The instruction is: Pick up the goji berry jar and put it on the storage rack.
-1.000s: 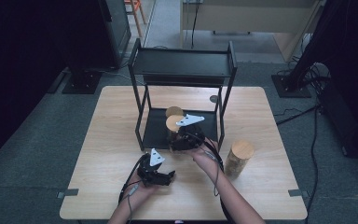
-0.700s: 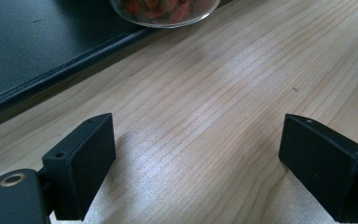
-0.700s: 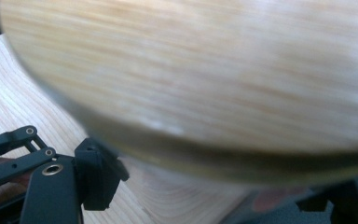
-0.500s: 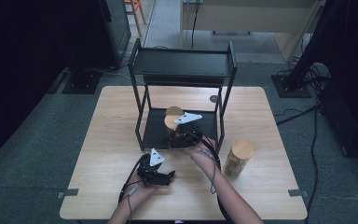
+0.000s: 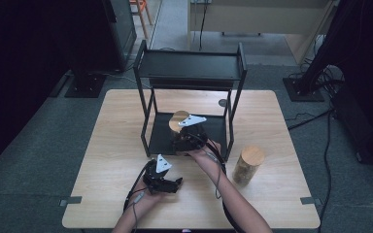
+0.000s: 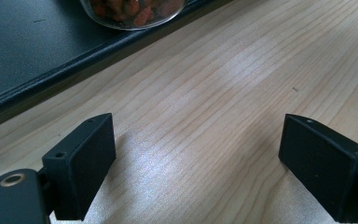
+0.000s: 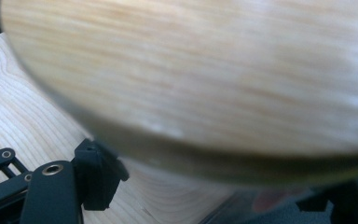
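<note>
Our right tongs [image 5: 187,138] have carried the wooden-lidded jar [image 5: 178,120] deeper onto the black rack's lower shelf [image 5: 160,138], still clamped. Our left tongs [image 5: 167,182] rest wide apart on the table [image 5: 116,145].

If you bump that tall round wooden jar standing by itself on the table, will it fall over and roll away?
Probably it could tip: the tall round wooden jar stands upright, taller than it is wide, on the smooth wooden table. Once on its side, its round body would likely roll. It looks stiff, so a nudge should not bend it.
</note>
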